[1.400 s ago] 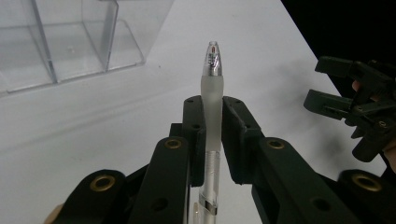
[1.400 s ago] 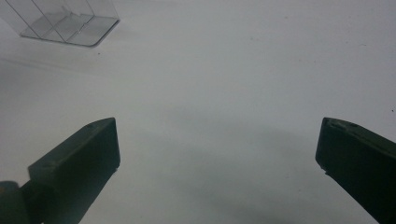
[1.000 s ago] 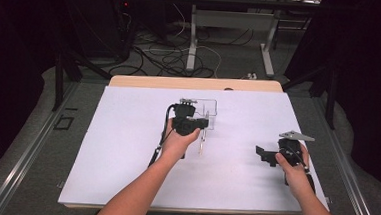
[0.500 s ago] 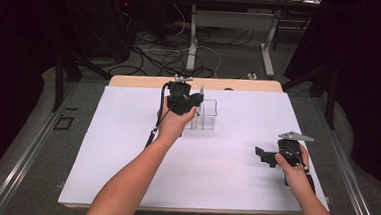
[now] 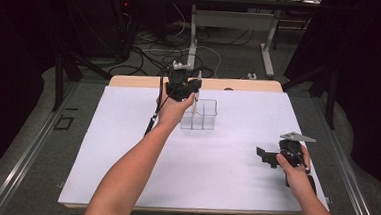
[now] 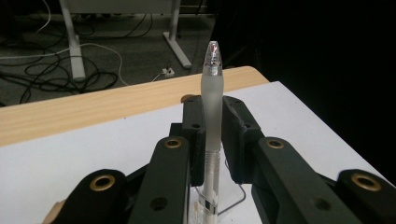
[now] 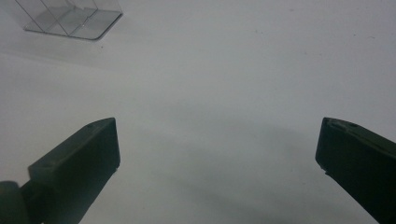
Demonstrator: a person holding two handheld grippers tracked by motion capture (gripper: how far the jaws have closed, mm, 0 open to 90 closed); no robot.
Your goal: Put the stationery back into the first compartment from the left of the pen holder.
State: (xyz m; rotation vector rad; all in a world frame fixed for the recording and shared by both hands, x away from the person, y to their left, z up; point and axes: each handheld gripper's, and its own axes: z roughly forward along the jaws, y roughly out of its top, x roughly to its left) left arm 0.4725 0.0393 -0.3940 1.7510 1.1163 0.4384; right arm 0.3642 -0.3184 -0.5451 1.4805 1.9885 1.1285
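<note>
In the high view, the left gripper (image 5: 193, 90) hovers above a clear divided holder (image 5: 199, 114) on the white table (image 5: 125, 153). The left gripper view shows its jaws clamped on an upright frosted pen (image 6: 211, 116). In the right gripper view, the right gripper (image 7: 217, 154) gapes wide, holding nothing.

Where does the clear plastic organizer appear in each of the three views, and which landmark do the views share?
High view: the clear organizer stands on the white sheet, upper middle, just right of the left gripper.
Left gripper view: bottom middle, a small clear part below the jaws, behind the pen.
Right gripper view: top left corner, far beyond the open jaws.
Shared landmark: the white sheet.
</note>
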